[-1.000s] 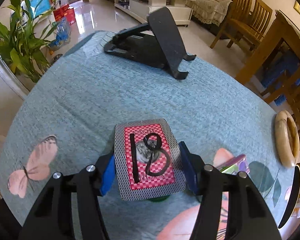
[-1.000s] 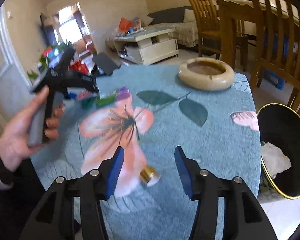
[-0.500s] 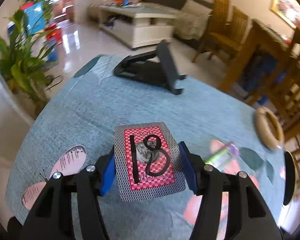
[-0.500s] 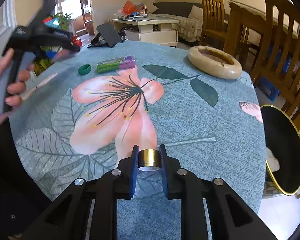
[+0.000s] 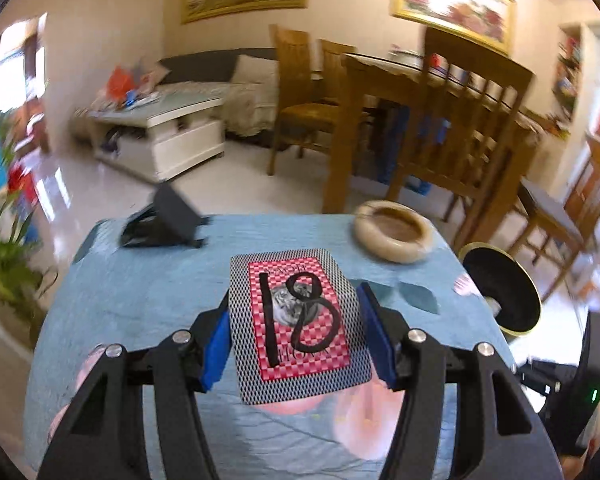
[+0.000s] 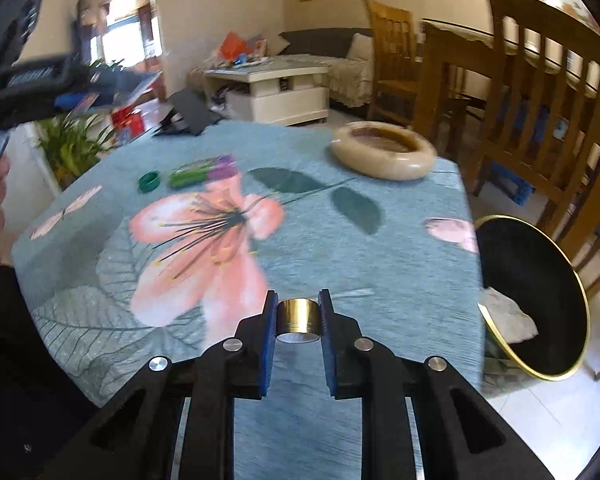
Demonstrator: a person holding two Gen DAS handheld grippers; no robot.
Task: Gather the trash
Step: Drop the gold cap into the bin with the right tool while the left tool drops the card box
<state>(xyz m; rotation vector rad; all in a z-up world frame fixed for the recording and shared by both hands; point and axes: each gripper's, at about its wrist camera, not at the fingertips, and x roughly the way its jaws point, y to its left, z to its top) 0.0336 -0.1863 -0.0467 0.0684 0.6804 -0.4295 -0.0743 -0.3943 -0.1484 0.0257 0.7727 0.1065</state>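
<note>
Nearest in the right wrist view, the right gripper [image 6: 298, 320] is clamped on a small, shiny gold cap [image 6: 299, 316], a short metal-looking cylinder pinched between the blue pads just above the worktop [image 6: 400, 264]. In the left wrist view the left gripper [image 5: 296, 332] holds a playing card [image 5: 298, 322] by its side edges, face down and nearly flat: rounded corners, a black mesh border, a red chequered panel and "18" drawn in thick black marker.

The worktop is covered by a woven teal cloth printed with a large pink flower, grey-green leaves and pale butterflies. Farther along it lie a green ring-shaped cap [image 6: 149, 181] and, just beside it, a green and purple wrapper [image 6: 204, 170]. Beyond stand a round, thick-rimmed beige ashtray [image 6: 384, 150] and a folded black stand [image 6: 188, 114] at the far edge.

Off the worktop's right side sits a black bin [image 6: 540, 300] with a gold rim, crumpled white paper [image 6: 508, 316] inside. Wooden chairs, a white coffee table, a sofa and a leafy plant fill the room behind.
</note>
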